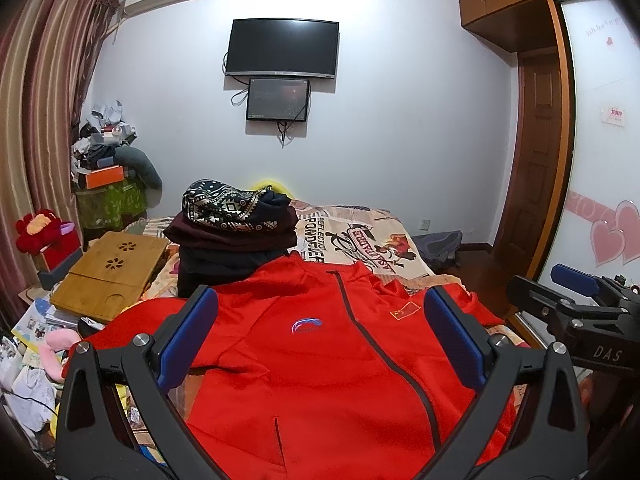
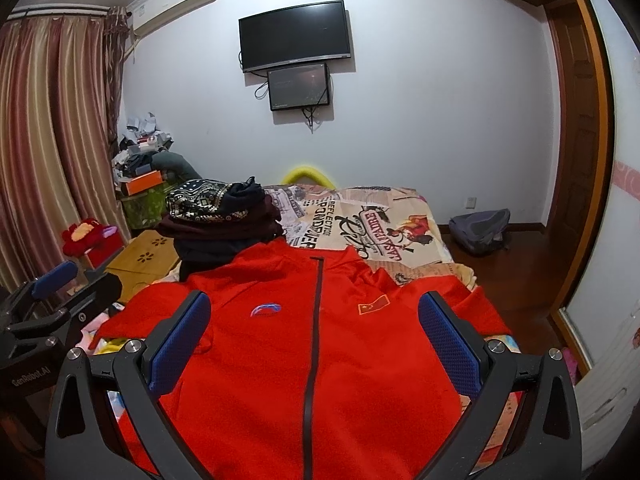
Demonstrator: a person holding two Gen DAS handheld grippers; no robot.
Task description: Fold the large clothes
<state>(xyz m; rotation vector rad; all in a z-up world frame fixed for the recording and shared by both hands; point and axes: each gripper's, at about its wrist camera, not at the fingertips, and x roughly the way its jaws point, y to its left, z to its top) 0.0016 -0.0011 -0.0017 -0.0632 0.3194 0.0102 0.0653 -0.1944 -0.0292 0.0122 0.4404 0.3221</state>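
- Red jacket lies face up and spread on the near part of the bed, collar toward the far wall, its dark zipper running down the middle.
- A blue-and-white logo sits on the chest left of the zipper, and a small flag patch right of it.
- The sleeves spread out toward the left and right edges of the bed; a slit pocket shows on the near left front.
- Left gripper hangs above the jacket with its blue pads spread wide apart, nothing between them.
- Right gripper hovers over the jacket likewise, jaws wide open and holding nothing; in the left wrist view it shows at the right edge.
- A stack of folded dark clothes stands on the bed just beyond the jacket's left shoulder, topped by a black-and-white patterned piece.
- The printed bedsheet shows bare on the far right part of the bed.
- A wooden lap tray lies left of the stack.
- On the far wall hang a television and a smaller screen just below it.
- A grey backpack sits on the floor at the far right, near the wall.
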